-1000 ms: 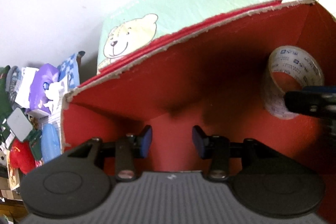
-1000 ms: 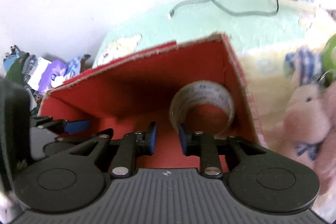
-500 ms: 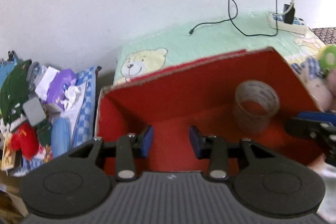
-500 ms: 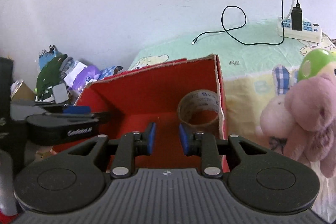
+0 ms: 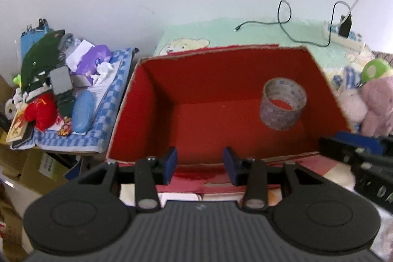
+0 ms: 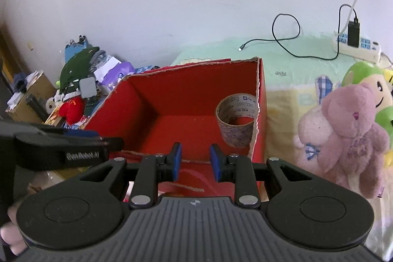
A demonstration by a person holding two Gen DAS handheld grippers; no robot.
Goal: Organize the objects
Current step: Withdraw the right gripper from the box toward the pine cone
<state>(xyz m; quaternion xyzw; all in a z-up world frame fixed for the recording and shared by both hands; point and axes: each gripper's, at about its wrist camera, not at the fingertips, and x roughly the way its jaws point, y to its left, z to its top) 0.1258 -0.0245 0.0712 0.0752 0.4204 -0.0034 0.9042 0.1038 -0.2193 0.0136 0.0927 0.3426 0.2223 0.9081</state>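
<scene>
You hold both grippers tilted down at the near rim of the red box (image 5: 157,100), outside it. Your left gripper (image 5: 199,165) has its blue pads spread and empty, the gap widening slightly; your right gripper (image 6: 195,160) has its pads parted a little less, also pinching nothing. A second ago both sat low inside the box beside the tape roll (image 5: 283,106); now they are pulled back and raised (the whole box interior shows). The tape roll lies on its side against the box's right wall. Right of the box sit a pink plush toy (image 6: 348,136) and a power strip (image 6: 356,48); left of it lies a cluttered pile (image 5: 61,90).
</scene>
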